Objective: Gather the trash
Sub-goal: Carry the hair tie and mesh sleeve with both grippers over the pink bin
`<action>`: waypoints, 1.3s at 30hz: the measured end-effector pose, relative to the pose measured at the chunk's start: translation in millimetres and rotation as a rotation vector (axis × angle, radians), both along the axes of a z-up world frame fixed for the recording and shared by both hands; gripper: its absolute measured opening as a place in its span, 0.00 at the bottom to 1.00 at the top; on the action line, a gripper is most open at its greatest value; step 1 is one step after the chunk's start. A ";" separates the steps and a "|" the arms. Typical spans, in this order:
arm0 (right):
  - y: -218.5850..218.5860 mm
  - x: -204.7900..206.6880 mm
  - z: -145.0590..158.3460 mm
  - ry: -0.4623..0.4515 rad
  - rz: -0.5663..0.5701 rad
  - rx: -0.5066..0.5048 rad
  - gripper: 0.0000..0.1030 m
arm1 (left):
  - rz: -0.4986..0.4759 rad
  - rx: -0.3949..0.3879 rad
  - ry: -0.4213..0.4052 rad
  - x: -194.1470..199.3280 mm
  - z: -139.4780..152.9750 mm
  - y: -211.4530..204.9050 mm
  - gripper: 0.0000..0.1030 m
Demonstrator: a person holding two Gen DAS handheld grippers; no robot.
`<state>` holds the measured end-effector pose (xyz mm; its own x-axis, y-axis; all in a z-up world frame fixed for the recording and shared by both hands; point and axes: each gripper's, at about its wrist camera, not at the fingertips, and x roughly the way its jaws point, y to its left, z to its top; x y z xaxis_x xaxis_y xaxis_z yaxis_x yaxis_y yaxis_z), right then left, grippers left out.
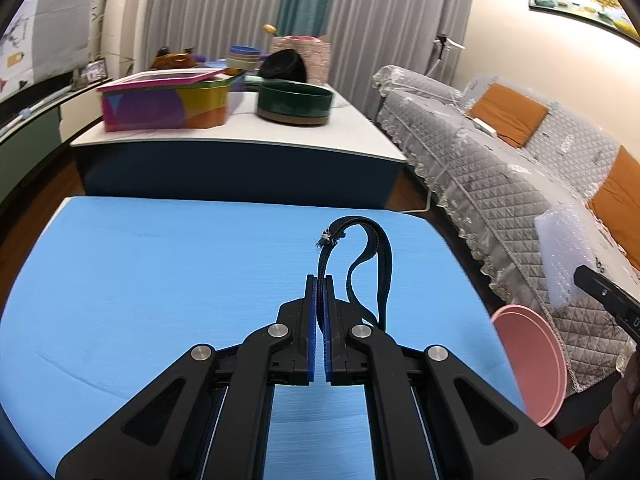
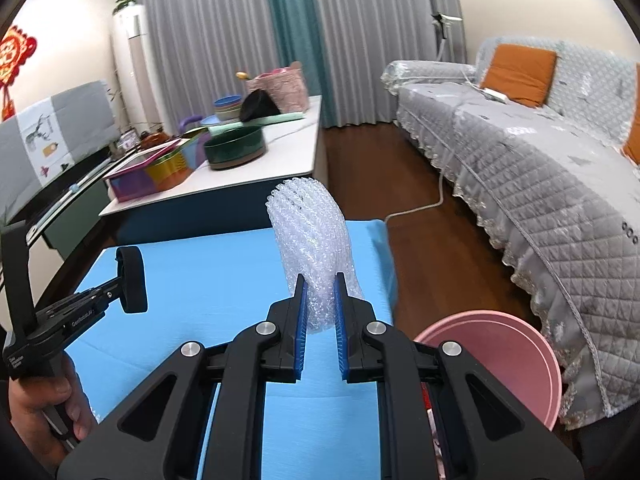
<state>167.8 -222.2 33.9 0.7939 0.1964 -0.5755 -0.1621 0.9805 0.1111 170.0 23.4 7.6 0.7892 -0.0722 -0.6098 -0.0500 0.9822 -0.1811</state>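
My left gripper [image 1: 320, 280] is shut on a black zipper strip [image 1: 352, 256], which loops upward and droops beside the right finger, lifted above the blue table top [image 1: 160, 280]. My right gripper [image 2: 320, 280] is shut on a roll of clear bubble wrap [image 2: 310, 236] that stands up between its blue pads. A pink bin [image 2: 504, 364] sits low at the table's right edge, beside the right gripper; its rim [image 1: 532, 360] also shows in the left wrist view, where the bubble wrap [image 1: 560, 252] appears at far right.
Beyond the blue table stands a white coffee table [image 1: 240, 136] with a colourful tin box [image 1: 168, 104], a dark green round container [image 1: 295, 102] and stacked bowls. A grey quilted sofa [image 2: 540, 184] with orange cushions runs along the right. A hand [image 2: 44, 400] holds the left gripper's handle.
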 end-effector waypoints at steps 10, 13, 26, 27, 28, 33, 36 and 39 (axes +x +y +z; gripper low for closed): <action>-38.8 -12.9 5.4 -0.021 -0.074 -0.031 0.13 | -0.109 0.012 -0.008 12.5 -1.3 -60.6 0.02; -53.7 -15.1 5.3 -0.017 -0.101 -0.032 0.13 | -0.142 0.016 -0.011 13.5 -2.6 -78.9 0.02; -110.8 -22.8 0.3 -0.001 -0.206 -0.044 0.13 | -0.313 0.037 -0.017 11.2 -10.7 -158.1 0.02; -114.7 -22.4 -0.2 0.001 -0.213 -0.043 0.13 | -0.327 0.038 -0.020 10.3 -10.9 -163.0 0.02; -117.5 -21.8 -0.6 0.004 -0.218 -0.042 0.13 | -0.344 0.041 -0.023 9.4 -11.3 -169.4 0.02; -135.0 -18.5 -6.2 0.026 -0.262 -0.042 0.13 | -0.404 0.037 -0.027 8.1 -12.7 -190.2 0.02; -142.4 -16.8 -8.7 0.033 -0.275 -0.039 0.13 | -0.443 0.038 -0.033 5.8 -13.4 -204.6 0.02; -150.2 -16.3 -11.6 0.040 -0.284 -0.040 0.13 | -0.475 0.043 -0.034 3.9 -15.7 -218.1 0.02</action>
